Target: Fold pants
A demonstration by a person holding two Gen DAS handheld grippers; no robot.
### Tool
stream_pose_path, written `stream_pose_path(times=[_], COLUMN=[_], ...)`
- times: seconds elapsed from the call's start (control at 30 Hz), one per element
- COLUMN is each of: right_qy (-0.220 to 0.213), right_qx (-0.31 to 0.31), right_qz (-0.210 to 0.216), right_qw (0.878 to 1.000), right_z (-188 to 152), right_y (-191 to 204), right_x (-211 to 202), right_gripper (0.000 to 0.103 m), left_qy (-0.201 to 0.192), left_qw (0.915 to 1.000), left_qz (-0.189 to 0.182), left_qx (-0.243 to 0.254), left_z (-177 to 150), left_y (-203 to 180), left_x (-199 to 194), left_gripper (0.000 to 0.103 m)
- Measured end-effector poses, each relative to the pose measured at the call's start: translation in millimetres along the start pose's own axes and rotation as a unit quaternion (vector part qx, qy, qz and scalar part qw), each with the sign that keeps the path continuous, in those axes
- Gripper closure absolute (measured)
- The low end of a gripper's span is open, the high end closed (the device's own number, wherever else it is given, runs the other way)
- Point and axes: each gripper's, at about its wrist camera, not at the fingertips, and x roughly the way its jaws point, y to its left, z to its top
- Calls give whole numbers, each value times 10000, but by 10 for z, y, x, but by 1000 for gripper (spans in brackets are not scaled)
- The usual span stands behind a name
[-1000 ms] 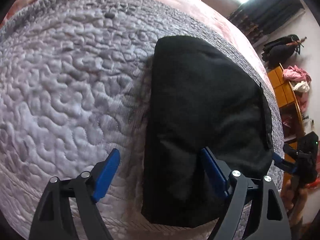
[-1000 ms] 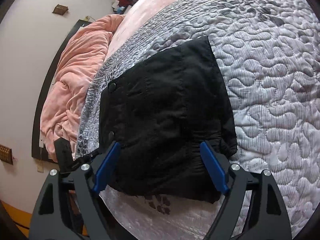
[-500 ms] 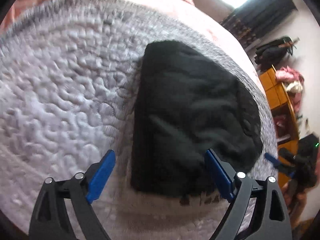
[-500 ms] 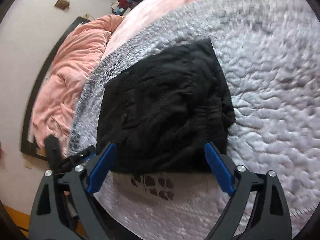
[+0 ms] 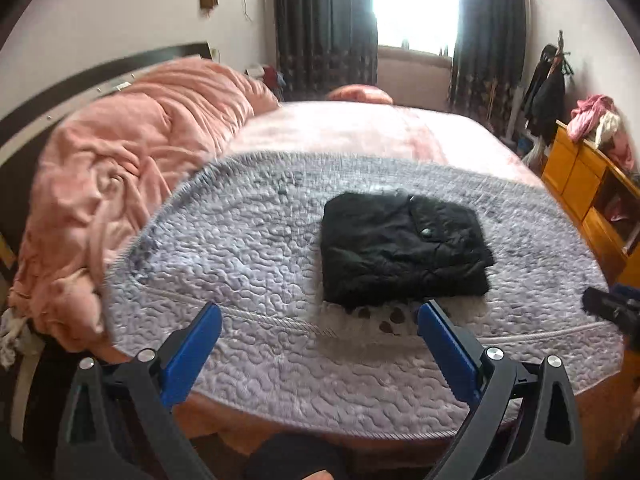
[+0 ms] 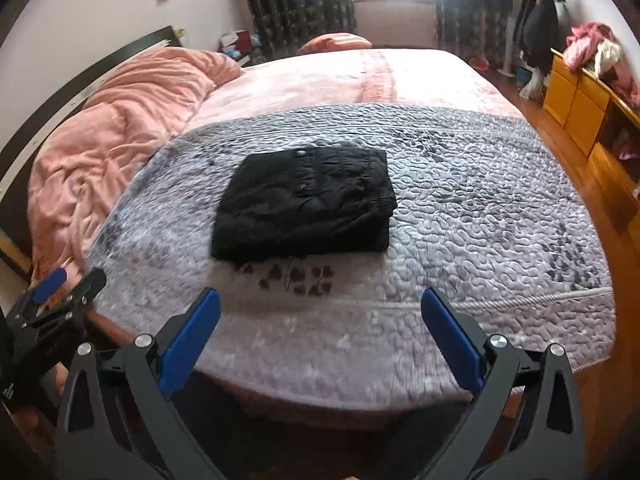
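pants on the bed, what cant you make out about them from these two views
- Folded black pants: inner layers and underside, hidden by the top layer in both views.
- Near edge: blurred in the left wrist view.
- Small buttons: too small to read in the right wrist view.
- Quilt beneath: covered.

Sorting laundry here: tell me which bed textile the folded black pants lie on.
The grey quilted cover, not the pink blanket bunched by the headboard. The pants sit on it, near the foot edge.
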Motion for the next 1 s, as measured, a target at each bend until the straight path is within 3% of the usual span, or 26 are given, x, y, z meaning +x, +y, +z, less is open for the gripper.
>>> stream_pose_path(times=[0.1, 0.23, 0.43, 1.0], right_qy=[-319, -884, -1294, -1428], right_qx=[-16, -199, -313, -436], right_qz=[86, -108, -223, -178], right_qw=[9995, 9958, 9909, 9886], right_z=[-124, -273, -424, -660], right_y=[102, 240, 286, 354], right_x=[-402, -995, -1473, -1712], right_gripper=[3, 3, 3, 3], left_qy=[-253, -401, -361, -451], left_qw=[9996, 9973, 9952, 9955], left_qz=[-88, -592, -875, -817], left_qx=[-65, -142, -262, -191], left_z=[-10, -88, -247, -400], left_y=[-21, -27, 12, -56], left_x=[-484, -1026, -1455, -1704], left_gripper=[4, 4, 4, 4])
